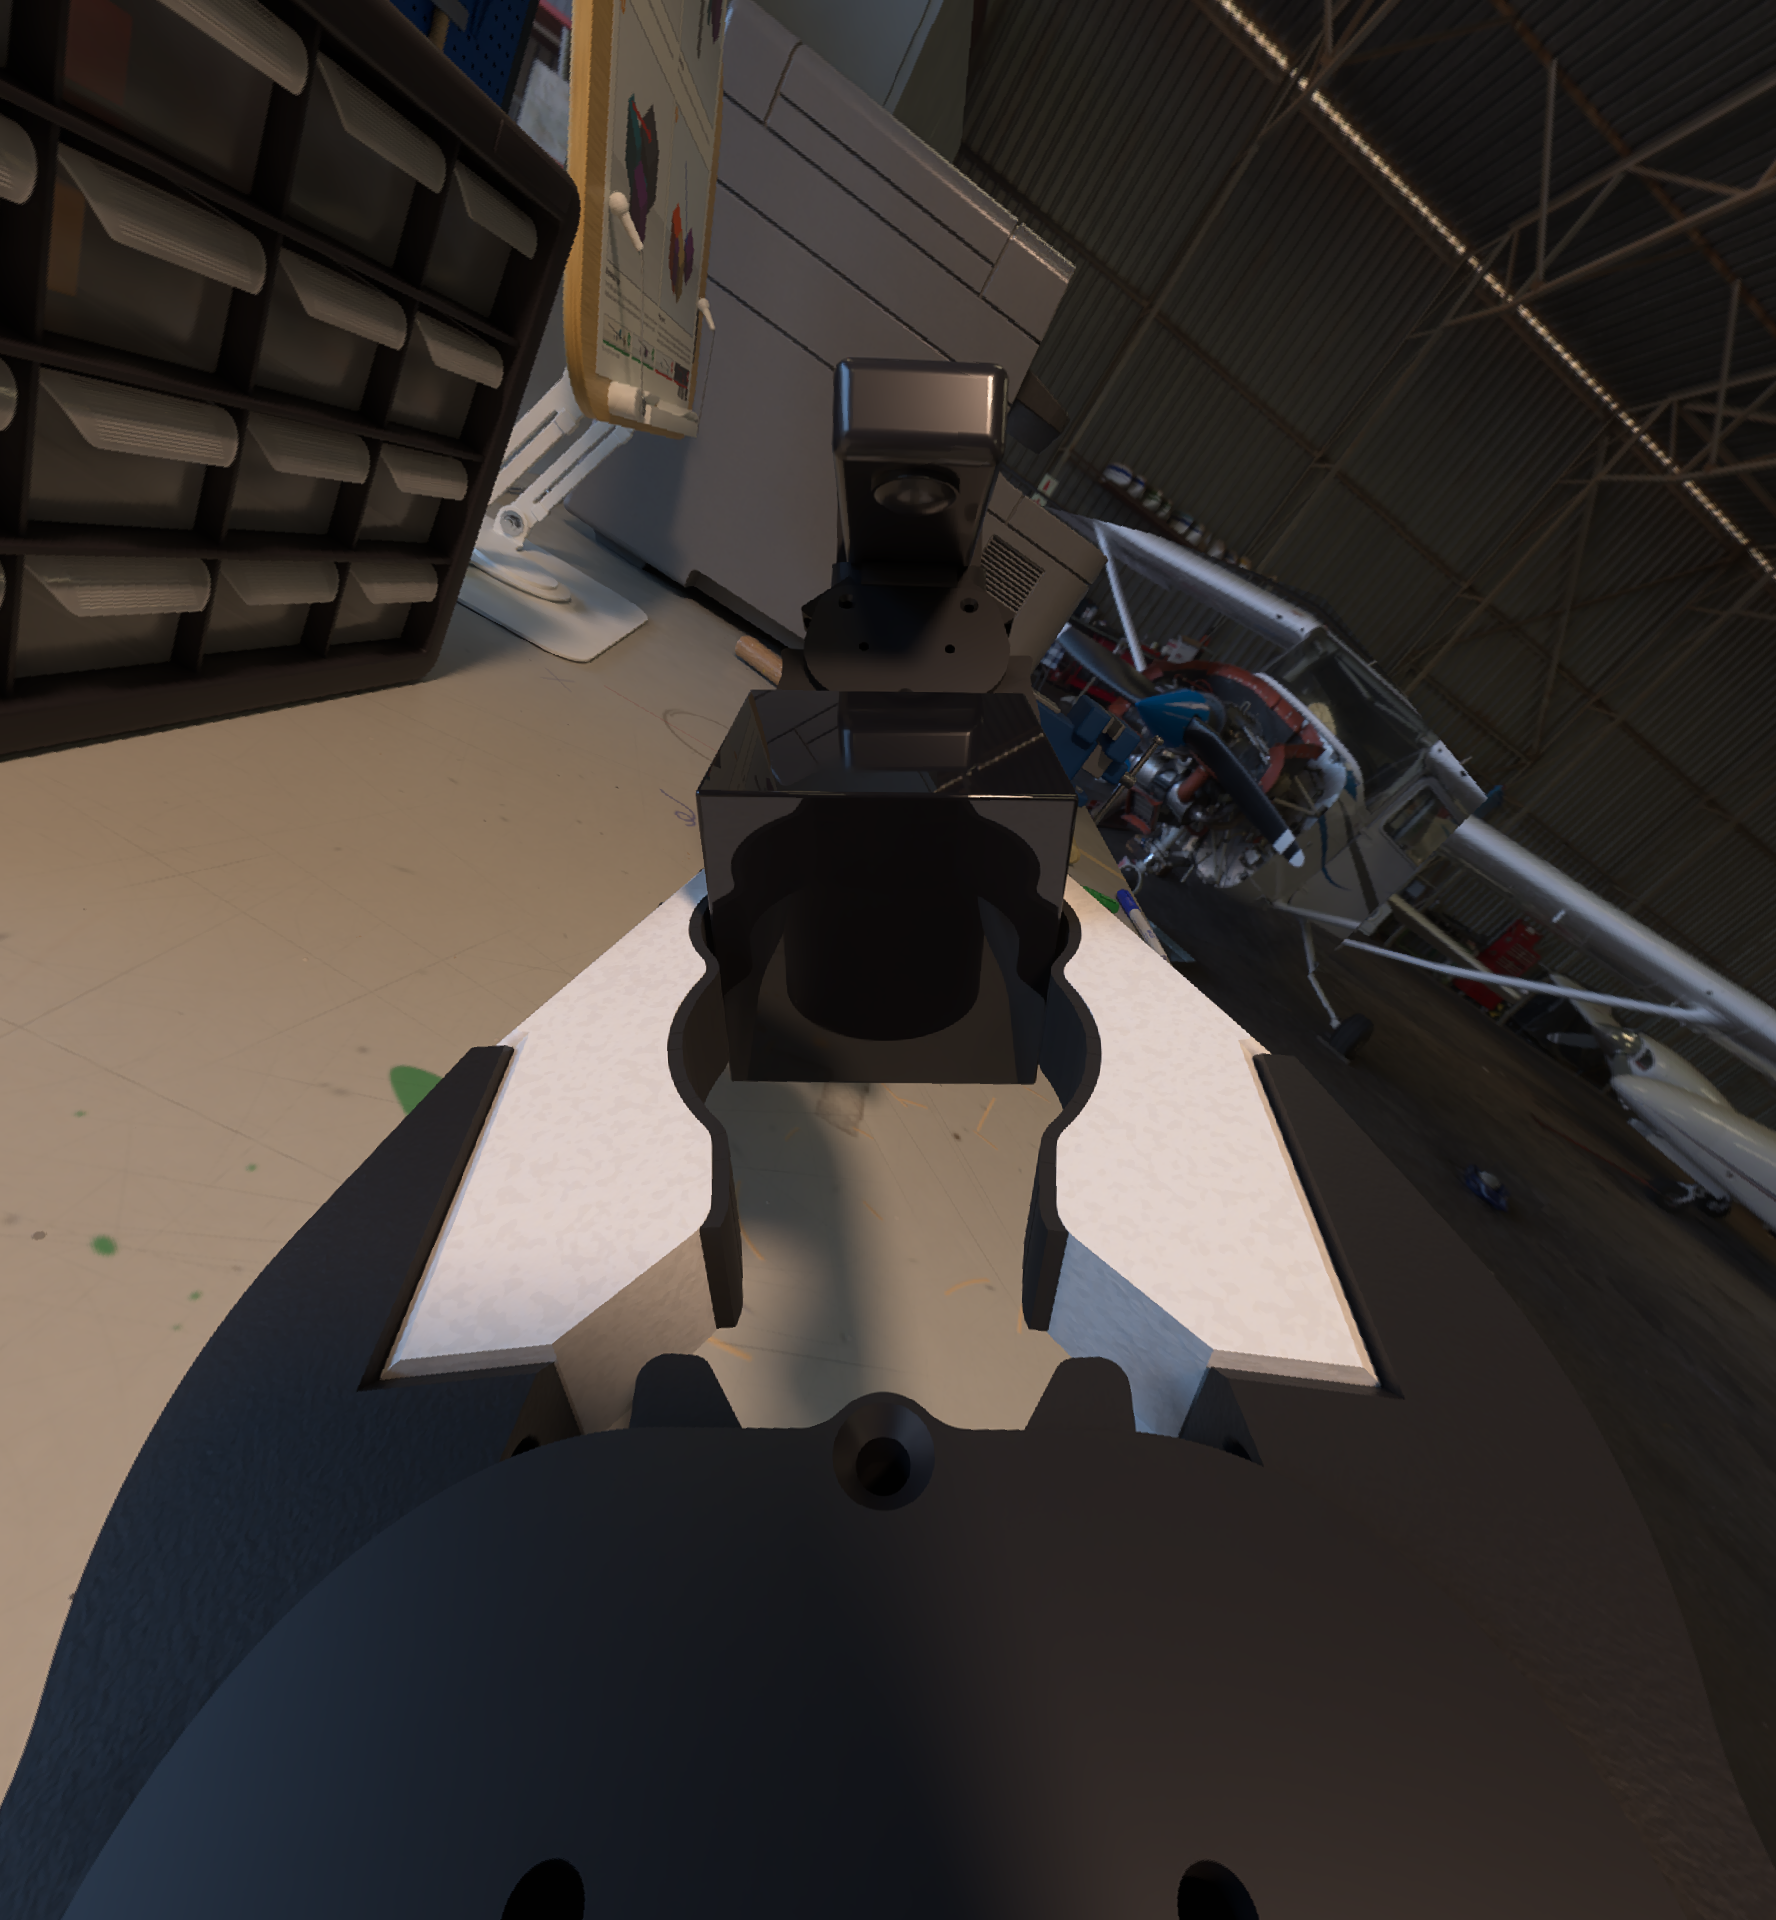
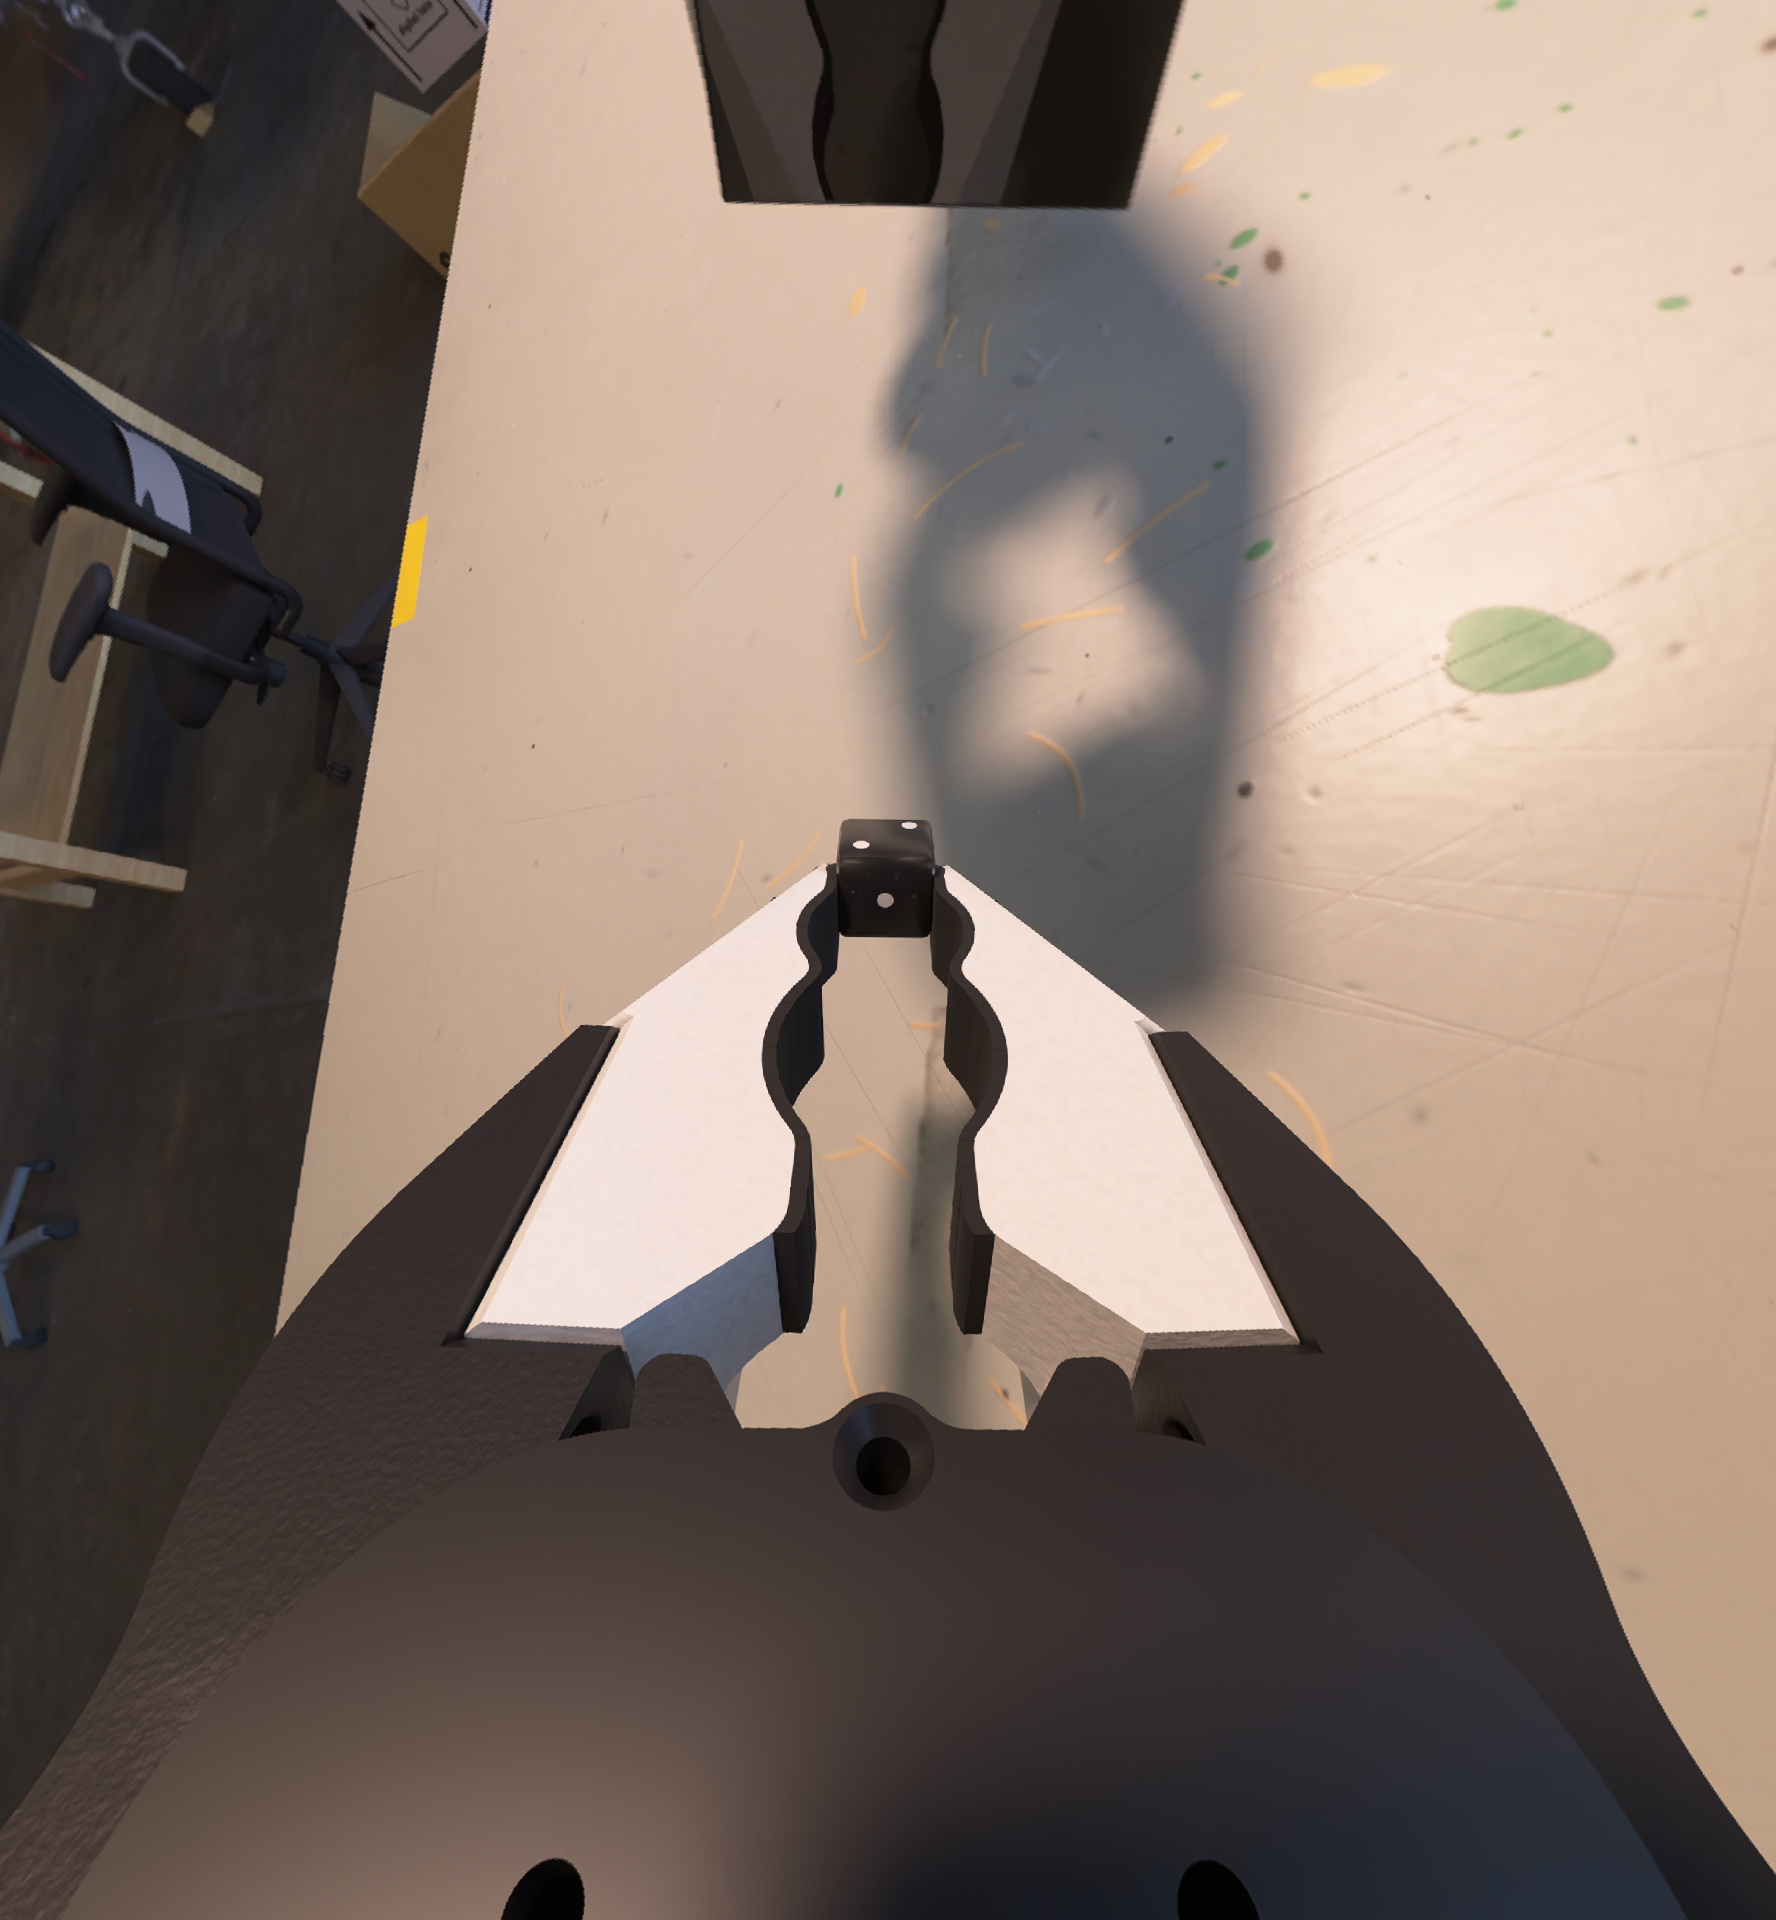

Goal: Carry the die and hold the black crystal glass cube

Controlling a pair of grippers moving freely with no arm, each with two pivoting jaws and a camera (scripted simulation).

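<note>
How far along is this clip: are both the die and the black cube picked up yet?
Both grasps look done. The left claw is shut on the black crystal glass cube, held above the table. The right claw pinches the die at its fingertips, apparently lifted above the tabletop. In hand: carrying the die while the cube is held. Left: finishing the carry; where the die goes does not show.

1. The black crystal glass cube point(image 1: 884, 935) is glossy black with mirror-like faces.
2. The die point(image 2: 885, 878) is black with white pips.
3. Each gripper, left point(image 1: 884, 925) and right point(image 2: 885, 894), is dark charcoal with white finger panels.
4. The worktop point(image 2: 1383, 935) is pale beige, flecked with green and orange paint.
5. The drawer cabinet point(image 1: 188, 343) is dark brown with translucent grey drawers.
</note>
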